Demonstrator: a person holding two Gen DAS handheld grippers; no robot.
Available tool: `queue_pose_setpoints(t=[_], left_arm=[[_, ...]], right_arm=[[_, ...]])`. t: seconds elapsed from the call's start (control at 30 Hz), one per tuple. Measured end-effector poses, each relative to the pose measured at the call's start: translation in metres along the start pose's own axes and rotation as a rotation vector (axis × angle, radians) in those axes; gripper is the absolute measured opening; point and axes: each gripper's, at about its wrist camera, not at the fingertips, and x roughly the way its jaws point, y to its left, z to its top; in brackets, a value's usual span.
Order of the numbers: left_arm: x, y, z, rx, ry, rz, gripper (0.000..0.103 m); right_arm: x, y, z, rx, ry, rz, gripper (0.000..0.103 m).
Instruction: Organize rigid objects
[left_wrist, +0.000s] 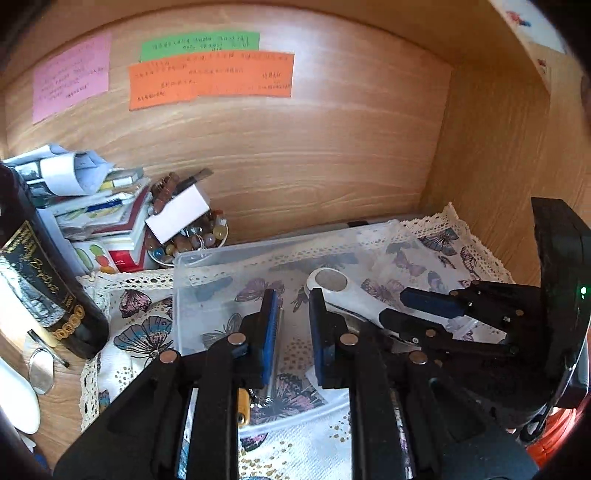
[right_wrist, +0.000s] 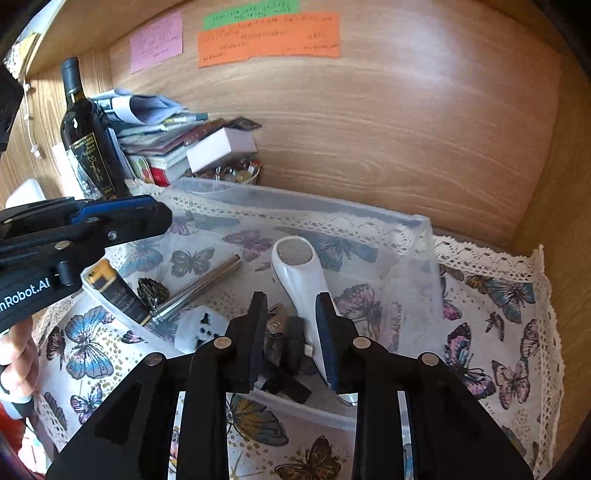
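Observation:
A clear plastic bin (right_wrist: 424, 236) sits on a butterfly cloth; it also shows in the left wrist view (left_wrist: 177, 266). In it lie a white tool with a round grey head (right_wrist: 299, 269), a metal rod (right_wrist: 199, 284), a white plug adapter (right_wrist: 199, 328), a lighter with a yellow end (right_wrist: 110, 284) and a small dark pinecone-like piece (right_wrist: 149, 290). My right gripper (right_wrist: 291, 332) is open over the bin's near side, its fingers either side of a dark metal clip (right_wrist: 280, 332) and the white tool's handle. My left gripper (left_wrist: 291, 332) is open and empty above the bin.
A dark wine bottle (right_wrist: 86, 136), a stack of books and papers (right_wrist: 155, 140) and a bowl of beads (left_wrist: 192, 236) with a white box on it stand at the back left. Wooden walls close in the back and right. A small mirror (left_wrist: 40, 371) lies on the left.

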Motion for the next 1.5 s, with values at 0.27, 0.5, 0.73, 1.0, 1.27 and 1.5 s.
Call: queue_pose_setpoints(t=[0.27,0.5,0.73,1.0,1.27,1.5], left_arm=[[-0.051,-0.012,-0.007,0.025,-0.124,0.03,0.04],[-0.103,-0.021,-0.02,0.022,-0.245,0.056,0.076],[-0.148,-0.029,-0.038,0.017,-0.359,0.092,0.101],[-0.171,-0.034,-0.049,0.001,-0.402,0.092,0.103],[-0.177,-0.036,-0.054,-0.005,-0.42,0.093,0.103],[-0.179,-0.035,-0.054,-0.007,-0.427,0.097,0.103]], right_arm=[[-0.062,0.003,0.0,-0.006,-0.165,-0.058,0.064],[-0.118,0.016,-0.01,0.011,-0.297,-0.099,0.087],[-0.151,0.026,-0.02,0.041,-0.394,-0.141,0.103],[-0.176,0.034,-0.032,0.059,-0.456,-0.173,0.103],[-0.187,0.033,-0.036,0.084,-0.484,-0.182,0.103],[-0.189,0.033,-0.036,0.086,-0.492,-0.189,0.103]])
